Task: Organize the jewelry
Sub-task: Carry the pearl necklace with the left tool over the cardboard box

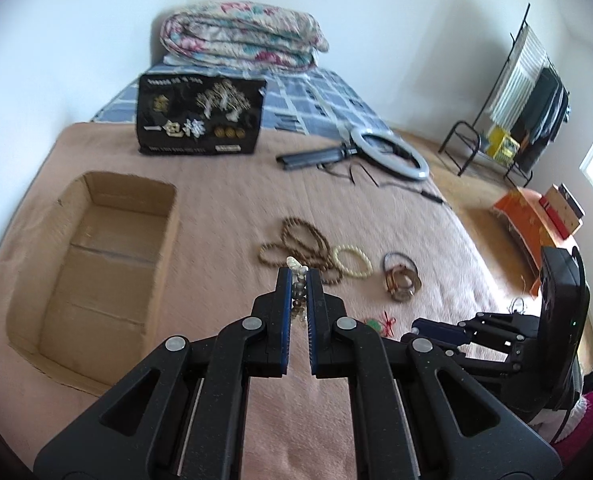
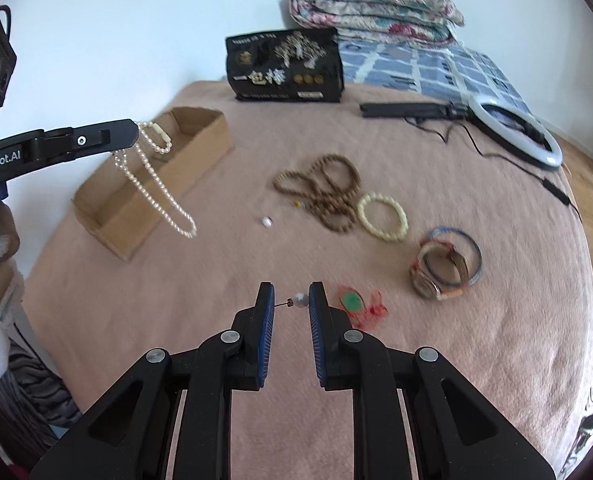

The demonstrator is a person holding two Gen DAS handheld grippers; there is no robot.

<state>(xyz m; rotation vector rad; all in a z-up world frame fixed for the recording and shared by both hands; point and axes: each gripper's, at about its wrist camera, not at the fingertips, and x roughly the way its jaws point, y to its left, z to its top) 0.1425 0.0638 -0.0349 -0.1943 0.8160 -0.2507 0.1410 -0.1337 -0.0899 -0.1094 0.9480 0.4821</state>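
Far left on the pink blanket (image 2: 256, 360) I've got the cardboard box (image 2: 108, 216), open top. My left gripper (image 1: 299, 276) is pinched tight on a pearl necklace (image 2: 156, 184); in the right wrist view the strand hangs in loops off the tips, in front of the box & above the blanket. In the left wrist view I only see beads wedged betw. the blue pads.

Next, mid-blanket, a loose white bead (image 2: 266, 221) sits alone. Just right of it lies the brown bead strand (image 2: 328, 192), coiled, w/ a cream bracelet (image 2: 382, 217) touching its right edge. Further right, a watch & bangles pile (image 2: 446, 268).

My right gripper (image 2: 291, 300) is low over the blanket, jaws part-spread around a pearl stud earring (image 2: 299, 301): the ball is at the right pad, the pin pointing to the left pad. Can't tell if either pad truly touches. Just right of it, a green pendant (image 2: 353, 300) w/ red cord.

Back: black printed bag (image 2: 284, 66), ring light (image 2: 516, 128).
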